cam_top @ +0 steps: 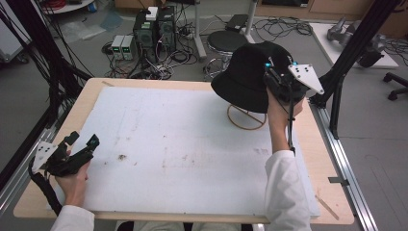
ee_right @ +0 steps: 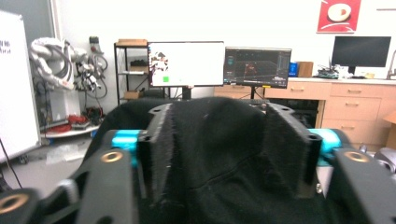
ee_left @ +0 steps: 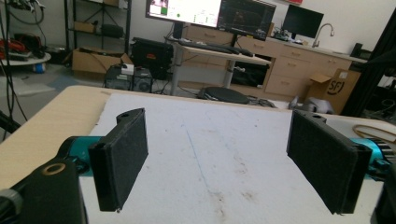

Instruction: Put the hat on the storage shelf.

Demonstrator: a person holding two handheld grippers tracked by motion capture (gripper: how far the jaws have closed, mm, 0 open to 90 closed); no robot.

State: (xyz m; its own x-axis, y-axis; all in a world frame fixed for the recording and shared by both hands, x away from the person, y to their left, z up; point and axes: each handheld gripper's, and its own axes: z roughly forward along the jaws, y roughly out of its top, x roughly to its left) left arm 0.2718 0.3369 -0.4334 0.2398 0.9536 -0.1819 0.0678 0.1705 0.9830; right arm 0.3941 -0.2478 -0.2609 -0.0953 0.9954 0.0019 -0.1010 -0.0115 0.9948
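The black bucket hat (cam_top: pixel 248 77) sits in the upper right of the high view, perched on a thin wire stand whose ring base (cam_top: pixel 246 117) rests on the white mat (cam_top: pixel 168 144). The right gripper (cam_top: pixel 284 84) is against the hat's right side at crown height. In the right gripper view its jaws stand apart with black cloth bulging between them and brushing the pads, so the grip looks released rather than clamped.

The step in hand looks like letting go of a hat just placed. To do it well, the jaws should open fully clear of the cloth, then draw back level and straight, so no fold snags a pad and tips the light stand.

At the lower left, the left gripper (cam_top: pixel 77 147) rests low over the mat, its jaws wide apart and holding nothing.
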